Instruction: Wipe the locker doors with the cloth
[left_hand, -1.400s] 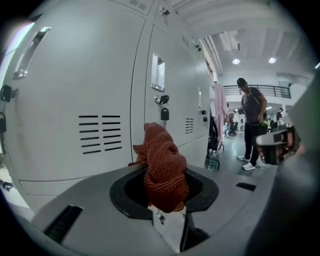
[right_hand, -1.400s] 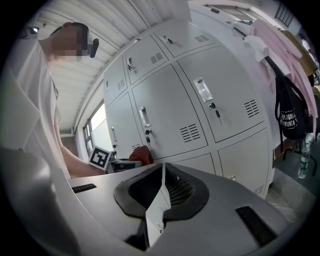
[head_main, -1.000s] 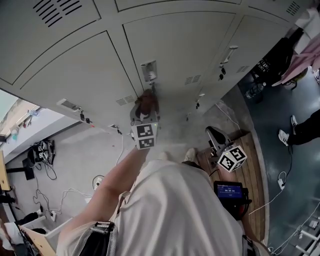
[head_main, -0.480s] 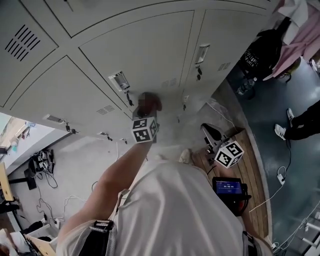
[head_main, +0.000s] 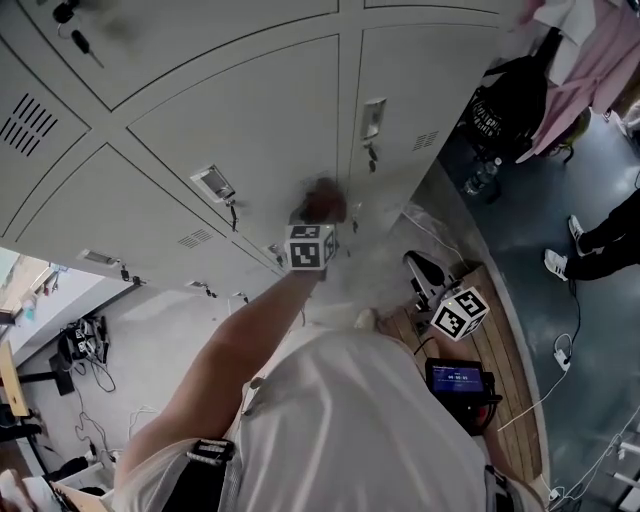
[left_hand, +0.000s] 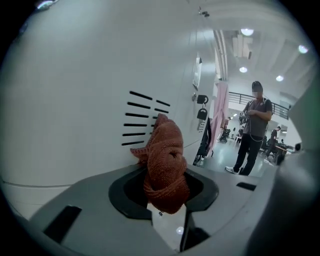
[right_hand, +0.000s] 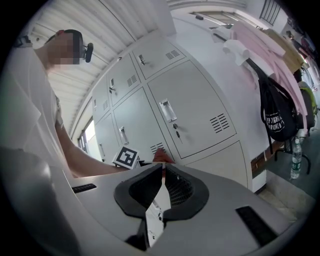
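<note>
A rust-brown knitted cloth (left_hand: 165, 162) is bunched between the jaws of my left gripper (left_hand: 167, 197), which is shut on it. The cloth (head_main: 322, 200) presses against a pale grey locker door (head_main: 250, 120) near its lower edge, beside the vent slots (left_hand: 142, 120). My left gripper (head_main: 318, 215) reaches out at arm's length in the head view. My right gripper (right_hand: 161, 172) is shut with nothing between its jaws and hangs low at my right side (head_main: 425, 275), away from the lockers. The cloth (right_hand: 161, 156) also shows small in the right gripper view.
Locker doors (right_hand: 192, 112) with handles, keys and vents fill the wall. Pink garments and a black bag (head_main: 510, 105) hang at the right end. A person (left_hand: 255, 130) stands farther along the aisle. A wooden platform (head_main: 505, 340) and cables lie on the floor.
My left gripper has carried the cloth rightward along the locker row, from beside one door's handle to the neighbouring door. The right gripper has stayed at my side.
</note>
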